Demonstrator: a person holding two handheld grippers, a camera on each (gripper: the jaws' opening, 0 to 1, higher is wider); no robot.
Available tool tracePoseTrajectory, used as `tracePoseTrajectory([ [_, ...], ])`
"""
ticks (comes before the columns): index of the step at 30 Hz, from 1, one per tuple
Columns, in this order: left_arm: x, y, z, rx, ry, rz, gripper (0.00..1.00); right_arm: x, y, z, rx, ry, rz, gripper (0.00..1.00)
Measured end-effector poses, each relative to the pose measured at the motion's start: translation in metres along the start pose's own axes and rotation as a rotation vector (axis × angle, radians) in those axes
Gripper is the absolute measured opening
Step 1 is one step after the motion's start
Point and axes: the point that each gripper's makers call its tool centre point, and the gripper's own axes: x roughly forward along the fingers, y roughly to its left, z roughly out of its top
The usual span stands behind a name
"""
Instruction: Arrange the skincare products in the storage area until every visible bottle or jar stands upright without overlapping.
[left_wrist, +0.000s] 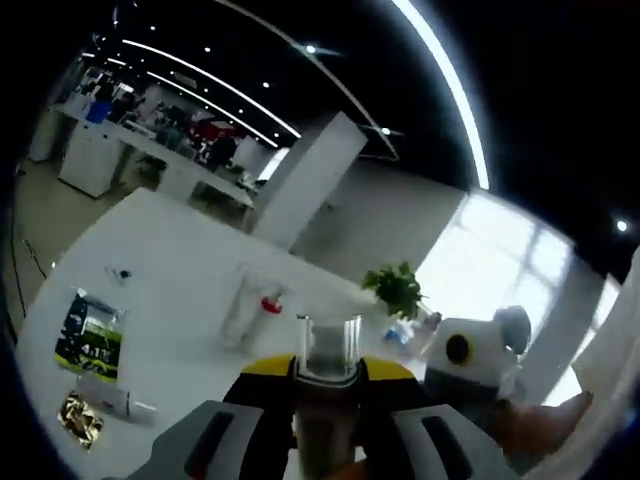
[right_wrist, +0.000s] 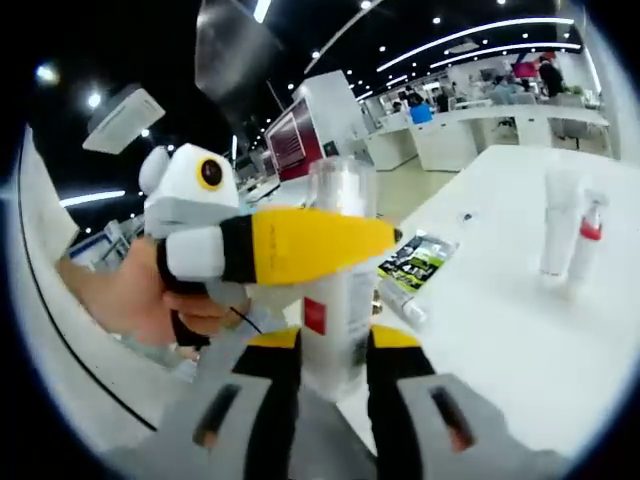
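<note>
Both tongs grip one and the same clear-capped bottle (right_wrist: 340, 290), held up off the white table (right_wrist: 520, 330). At the bottom centre of the right gripper view, the right tongs (right_wrist: 334, 350) have their yellow-tipped jaws pressed against the bottle's white body, one on each side of its red label. Across the middle of that frame the left tongs (right_wrist: 385, 240) reach in from the left, their yellow jaw lying over the front of the bottle just under its transparent cap, with a person's hand (right_wrist: 140, 295) around the grip at left centre.

At the bottom centre of the left gripper view, the left tongs (left_wrist: 328, 385) close on the same bottle (left_wrist: 327, 360), whose cap rises between the yellow tips. To the lower right of that frame sits the white body of the right tongs (left_wrist: 470, 365).

Further out on the table, in the right gripper view, a green-and-black sachet (right_wrist: 415, 262) and a small white tube (right_wrist: 400, 300) lie just right of the bottle. Two upright tubes stand well apart from it at the right: a white tube (right_wrist: 556, 225) and a red-capped tube (right_wrist: 584, 240) just beside it. In the left gripper view a gold packet (left_wrist: 80, 418) lies at lower left, and a green plant (left_wrist: 395, 290) stands beyond the table's far edge.
</note>
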Motion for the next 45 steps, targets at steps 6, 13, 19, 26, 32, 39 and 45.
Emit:
tracePoseTrajectory([
  [6, -0.006, -0.01, -0.007, -0.064, 0.051, -0.128, 0.32, -0.013, 0.019, 0.01, 0.085, -0.079, 0.176, 0.24],
  [13, -0.011, -0.023, -0.007, -0.048, 0.055, -0.2, 0.23, -0.013, 0.026, 0.011, 0.1, -0.088, 0.211, 0.25],
  [19, -0.008, -0.024, -0.011, 0.038, 0.08, -0.179, 0.22, -0.011, 0.024, 0.008, 0.018, -0.076, 0.177, 0.27],
  [26, -0.013, -0.01, -0.016, 0.11, 0.115, -0.139, 0.22, -0.029, 0.01, 0.005, -0.161, -0.007, 0.121, 0.33],
  [32, -0.017, -0.005, -0.02, 0.197, 0.159, -0.136, 0.22, -0.063, 0.002, 0.027, -0.207, -0.034, 0.122, 0.33],
  [39, -0.014, -0.021, -0.039, 0.281, 0.225, -0.206, 0.22, -0.08, 0.013, 0.047, -0.302, -0.052, 0.156, 0.33],
  [45, -0.018, -0.053, -0.065, 0.386, 0.315, -0.373, 0.22, -0.078, 0.023, 0.028, -0.441, 0.067, 0.212, 0.33],
])
